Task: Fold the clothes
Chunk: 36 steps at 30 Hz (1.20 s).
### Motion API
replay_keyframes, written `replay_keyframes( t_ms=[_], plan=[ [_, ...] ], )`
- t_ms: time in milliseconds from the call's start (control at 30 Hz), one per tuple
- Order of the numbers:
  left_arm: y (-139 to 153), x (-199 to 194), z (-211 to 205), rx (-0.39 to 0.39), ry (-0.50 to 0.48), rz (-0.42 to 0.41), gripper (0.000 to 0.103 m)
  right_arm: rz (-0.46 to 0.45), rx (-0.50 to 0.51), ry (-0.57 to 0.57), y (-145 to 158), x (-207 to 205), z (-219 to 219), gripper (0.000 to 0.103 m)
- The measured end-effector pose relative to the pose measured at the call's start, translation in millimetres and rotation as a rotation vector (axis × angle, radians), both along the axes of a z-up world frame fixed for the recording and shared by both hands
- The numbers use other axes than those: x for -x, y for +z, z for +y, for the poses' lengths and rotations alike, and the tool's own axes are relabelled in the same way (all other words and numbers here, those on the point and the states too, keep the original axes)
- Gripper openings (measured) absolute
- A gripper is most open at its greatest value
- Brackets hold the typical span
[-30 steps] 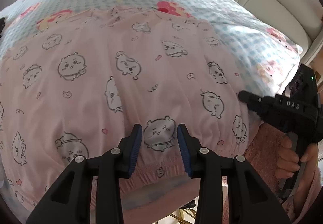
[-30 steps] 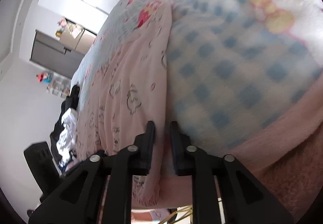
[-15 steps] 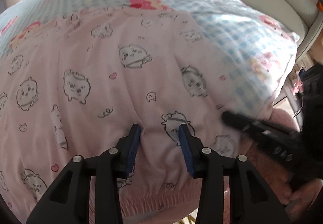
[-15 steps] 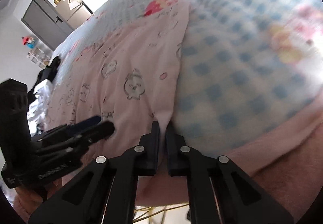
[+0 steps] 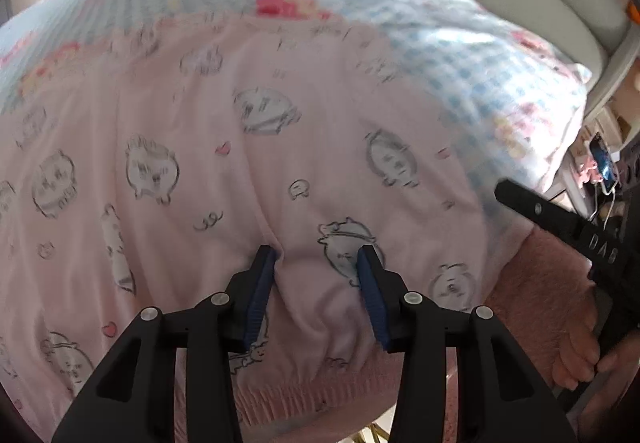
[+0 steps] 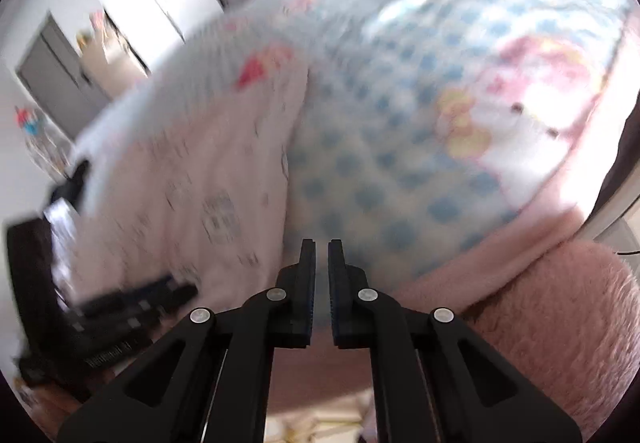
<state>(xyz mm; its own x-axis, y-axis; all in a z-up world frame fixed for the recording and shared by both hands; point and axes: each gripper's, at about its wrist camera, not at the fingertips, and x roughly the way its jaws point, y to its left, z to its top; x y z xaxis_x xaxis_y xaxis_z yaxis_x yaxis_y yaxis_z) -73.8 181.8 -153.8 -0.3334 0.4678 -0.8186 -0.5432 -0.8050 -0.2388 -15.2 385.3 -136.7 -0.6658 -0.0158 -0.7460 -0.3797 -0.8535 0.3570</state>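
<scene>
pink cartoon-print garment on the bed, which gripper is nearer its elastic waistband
Left. The left gripper, jaws opening, sits over the pink cartoon-print garment just above its waistband. The right gripper, jaws parting with nothing between, is off the garment's side edge.

Bed [image 5: 460, 55] covered by a blue-checked sheet with pink cartoon prints. Spread flat on it toward 7 o'clock, pink pajama garment [image 5: 248, 171] printed with small animal faces, elastic waistband hanging over the 6 o'clock edge.

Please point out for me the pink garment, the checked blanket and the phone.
pink garment [image 5: 248, 179]: left wrist view, middle of its printed cloth.
checked blanket [image 6: 384, 171]: right wrist view, blue-checked part beside the garment.
phone [image 5: 603, 168]: left wrist view, its lit screen, far right.
</scene>
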Motion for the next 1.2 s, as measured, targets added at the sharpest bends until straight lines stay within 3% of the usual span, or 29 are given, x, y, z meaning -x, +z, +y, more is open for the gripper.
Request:
replay_keyframes(
  t_ms=[100,167,233,367,433,767,900,967,1033,1100,1200],
  plan=[
    [13.6,-8.3,4.9,0.029,-0.003,0.091,0.046,0.072,-0.002,0.089,8.6,4.7,-10.5,0.017],
    [7.9,-3.7,8.1,0.121,0.018,0.078,0.047,0.011,-0.02,0.185,-2.1,18.9,-32.2,0.02],
    [1.7,0.7,2.0,0.197,0.05,0.059,0.047,-0.177,-0.158,0.205,-24.5,35.4,-53.3,0.02],
    [8.5,0.2,-28.4,0.172,0.108,0.044,0.05,-0.193,-0.232,0.134,-19.0,33.3,-49.8,0.021],
    [8.9,1.4,-38.2,0.158,0.117,0.036,0.051,-0.168,-0.203,0.067,-15.2,25.1,-36.5,0.034],
    [-2.9,-7.9,-20.9,0.181,0.093,0.026,0.051,-0.034,0.116,0.149,-18.3,17.8,-24.5,0.049],
    [-0.4,-4.0,-28.5,0.136,0.107,-0.003,0.051,0.046,0.254,0.129,-19.6,14.0,-11.4,0.049],
    [2.8,-2.4,-32.0,0.11,0.115,-0.009,0.051,0.063,0.267,0.135,-17.2,11.8,-12.7,0.051],
    [6.5,-3.5,-33.2,0.086,0.114,-0.006,0.051,0.062,0.271,0.153,-17.6,20.0,-19.3,0.063],
    [7.8,-5.1,-30.5,0.076,0.104,-0.008,0.051,0.009,0.23,0.183,-23.3,27.4,-30.1,0.061],
    [6.1,-7.5,-23.0,0.092,0.09,-0.001,0.051,-0.052,0.142,0.19,-26.6,31.6,-40.7,0.017]
  ],
)
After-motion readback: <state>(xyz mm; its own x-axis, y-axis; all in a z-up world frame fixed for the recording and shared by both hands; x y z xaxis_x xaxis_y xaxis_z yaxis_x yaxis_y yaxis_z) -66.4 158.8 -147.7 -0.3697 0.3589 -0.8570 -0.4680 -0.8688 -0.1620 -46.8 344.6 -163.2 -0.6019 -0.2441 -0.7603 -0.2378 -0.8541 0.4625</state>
